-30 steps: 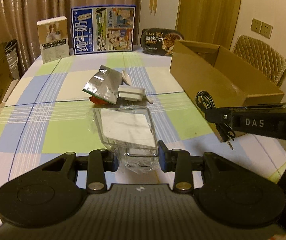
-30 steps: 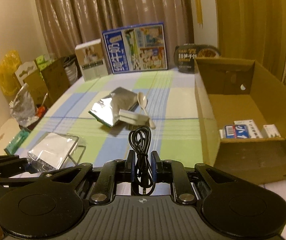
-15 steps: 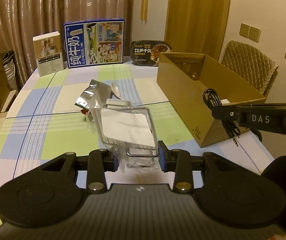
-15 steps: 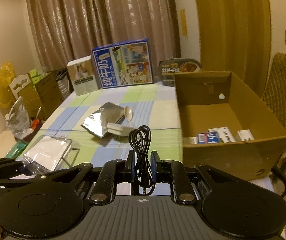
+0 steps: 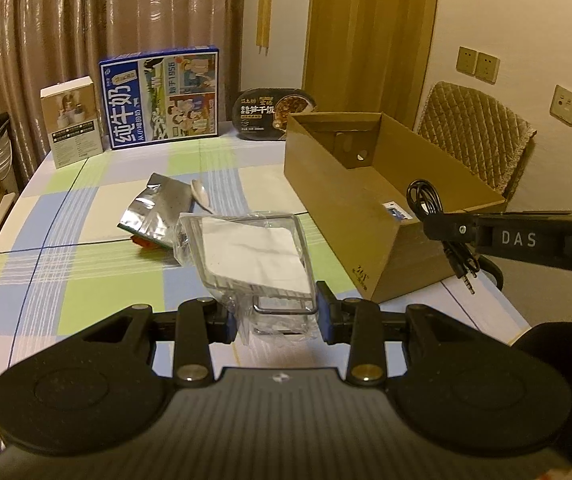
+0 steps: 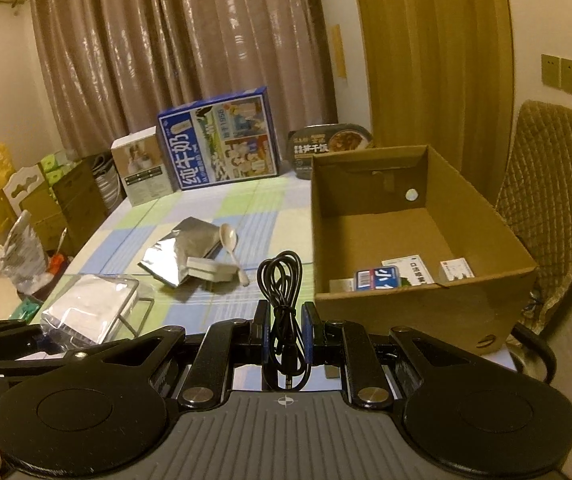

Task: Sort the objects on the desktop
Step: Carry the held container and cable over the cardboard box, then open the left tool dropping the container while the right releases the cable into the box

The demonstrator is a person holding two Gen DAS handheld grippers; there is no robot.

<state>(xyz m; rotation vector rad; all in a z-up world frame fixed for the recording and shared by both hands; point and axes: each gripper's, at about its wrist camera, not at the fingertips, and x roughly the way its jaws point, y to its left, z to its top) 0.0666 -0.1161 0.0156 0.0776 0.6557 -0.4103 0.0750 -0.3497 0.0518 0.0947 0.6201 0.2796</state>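
My left gripper is shut on a wire rack in a clear plastic bag, held up above the checked tablecloth; the same wire rack shows at the lower left of the right wrist view. My right gripper is shut on a coiled black cable, lifted just left of the open cardboard box. From the left wrist view that black cable hangs over the cardboard box's near corner. Small medicine boxes lie inside the box.
A silver foil pouch, a white spoon and a small white block lie mid-table. A blue milk carton box, a white box and a black meal tray stand at the far edge. A padded chair sits right.
Both grippers have risen and drifted right toward the cardboard box, each keeping its load. The box now sits closer, and more of its inside shows.
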